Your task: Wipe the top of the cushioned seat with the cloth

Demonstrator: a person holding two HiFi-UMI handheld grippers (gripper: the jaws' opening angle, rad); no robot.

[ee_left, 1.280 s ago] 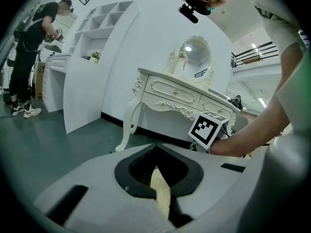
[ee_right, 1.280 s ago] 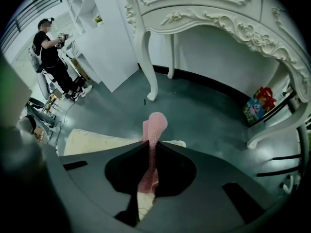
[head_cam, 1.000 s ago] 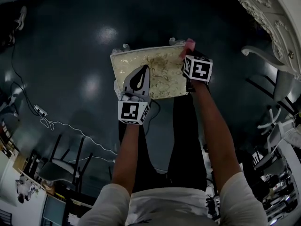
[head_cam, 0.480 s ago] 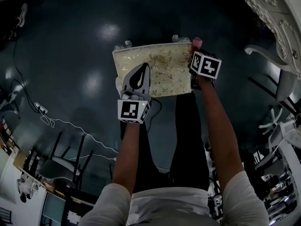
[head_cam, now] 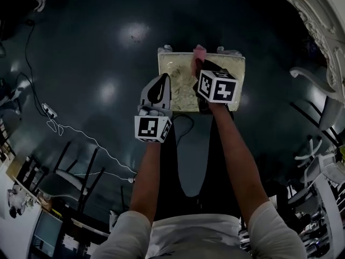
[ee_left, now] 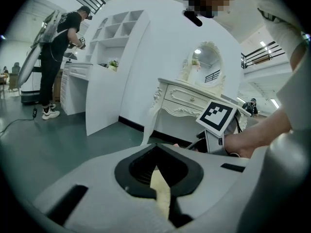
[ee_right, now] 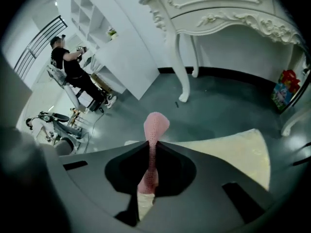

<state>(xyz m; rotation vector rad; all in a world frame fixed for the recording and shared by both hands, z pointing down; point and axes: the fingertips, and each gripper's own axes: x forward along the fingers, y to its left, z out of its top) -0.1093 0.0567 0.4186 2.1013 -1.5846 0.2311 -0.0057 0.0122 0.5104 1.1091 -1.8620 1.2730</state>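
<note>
– Item one, the task's thing?

– Cushioned seat [head_cam: 175, 72]: pale gold cover with a leafy pattern, squarish. It is set on the dark floor [head_cam: 97, 47], directly under both tongs. Its far edge is seen just past the tip of the right gripper [head_cam: 198, 63].

– Cloth?

– Cloth [head_cam: 199, 52]: pink, finely dotted weave. It is pinched as a thin fold between the right gripper's closed jaws, and a rounded end stands up above their tips. It is held over the seat's far edge.

– Left gripper?

– Left gripper [head_cam: 163, 79]: jaws drawn together, nothing clamped. Only a thin pale sliver of the seat is seen through the slit. Its tip is over the seat's left part, beside the right gripper.

– Containers?

– Shelf unit [ee_left: 114, 30]: white, open compartments, seen ahead and left of the left gripper. Their contents cannot be made out. A small green plant [ee_left: 112, 64] is noted on the ledge below.

– Other entries?

– Dressing table [ee_right: 218, 13]: white, carved, with drawers, beyond the right gripper. A person [ee_left: 60, 47] in dark clothes is recorded at the shelf unit.
</note>
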